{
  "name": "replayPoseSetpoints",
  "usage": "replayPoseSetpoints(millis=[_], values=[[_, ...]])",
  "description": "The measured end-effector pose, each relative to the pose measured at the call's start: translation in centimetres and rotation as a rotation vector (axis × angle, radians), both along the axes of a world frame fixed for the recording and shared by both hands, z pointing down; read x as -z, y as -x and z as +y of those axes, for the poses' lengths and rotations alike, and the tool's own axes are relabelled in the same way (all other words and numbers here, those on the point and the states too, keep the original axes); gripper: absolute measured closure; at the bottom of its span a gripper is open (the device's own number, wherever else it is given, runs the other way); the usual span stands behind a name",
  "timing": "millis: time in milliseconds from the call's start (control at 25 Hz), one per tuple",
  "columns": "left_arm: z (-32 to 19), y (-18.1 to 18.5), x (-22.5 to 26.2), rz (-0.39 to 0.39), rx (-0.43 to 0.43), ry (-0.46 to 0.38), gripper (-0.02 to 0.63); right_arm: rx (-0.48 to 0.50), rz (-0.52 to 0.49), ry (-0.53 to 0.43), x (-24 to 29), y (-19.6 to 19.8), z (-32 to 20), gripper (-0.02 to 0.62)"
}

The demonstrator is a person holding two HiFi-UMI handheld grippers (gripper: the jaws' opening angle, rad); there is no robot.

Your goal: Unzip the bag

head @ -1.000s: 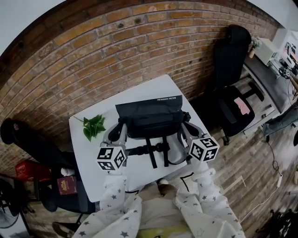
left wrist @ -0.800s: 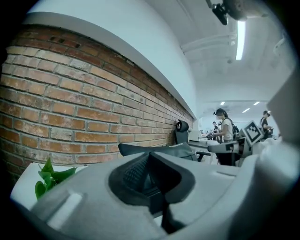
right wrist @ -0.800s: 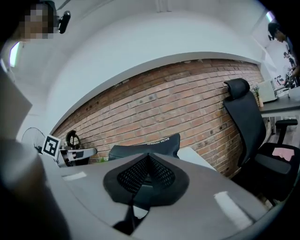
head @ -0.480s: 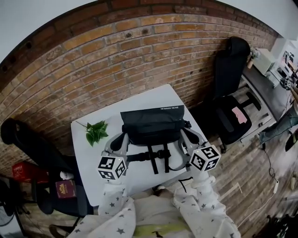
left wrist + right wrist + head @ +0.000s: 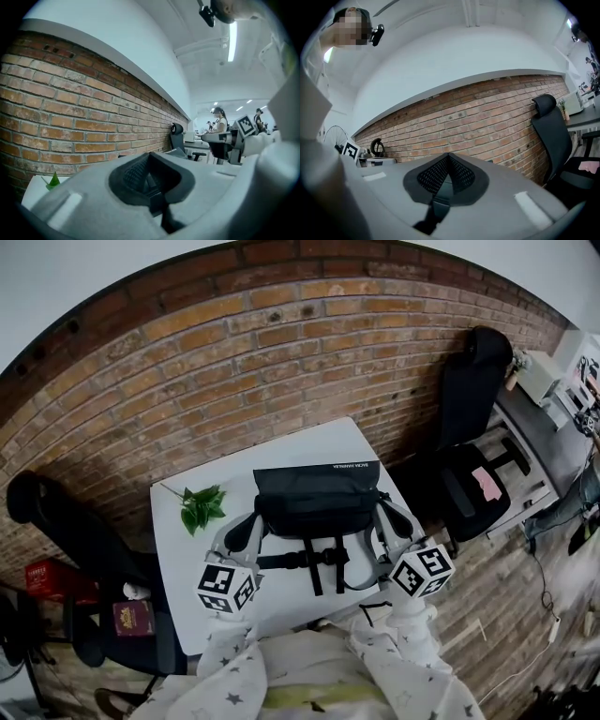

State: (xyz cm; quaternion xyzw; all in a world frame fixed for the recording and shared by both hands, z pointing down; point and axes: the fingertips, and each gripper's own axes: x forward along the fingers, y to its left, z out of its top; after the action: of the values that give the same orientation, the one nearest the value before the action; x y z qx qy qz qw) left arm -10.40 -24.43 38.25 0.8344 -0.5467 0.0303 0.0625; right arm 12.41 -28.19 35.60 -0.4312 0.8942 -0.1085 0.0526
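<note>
Left gripper [image 5: 149, 178]: jaws pressed together, nothing seen between the pads. Right gripper [image 5: 448, 174]: likewise closed, empty. In the head view each flanks one end of the black bag [image 5: 317, 498]; contact unclear. Bag lies mid white bench [image 5: 183, 563], straps toward the person. Leafy sprig [image 5: 202, 507] to its left, apart. Brick wall [image 5: 234, 362] behind.
</note>
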Motion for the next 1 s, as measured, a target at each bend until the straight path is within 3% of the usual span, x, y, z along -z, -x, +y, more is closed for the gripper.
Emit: replayPoseSetpoints(millis=[360, 1000], values=[[0.7, -0.1, 1.9, -0.008, 0.006, -0.045, 0.607, -0.024, -0.038, -0.063, 1.9, -0.5, 0.3, 0.592], [0.8, 1.2, 2.1, -0.041, 0.061, -0.055, 0.607, -0.071, -0.018, -0.064, 1.4, -1.6, 0.6, 0.592]])
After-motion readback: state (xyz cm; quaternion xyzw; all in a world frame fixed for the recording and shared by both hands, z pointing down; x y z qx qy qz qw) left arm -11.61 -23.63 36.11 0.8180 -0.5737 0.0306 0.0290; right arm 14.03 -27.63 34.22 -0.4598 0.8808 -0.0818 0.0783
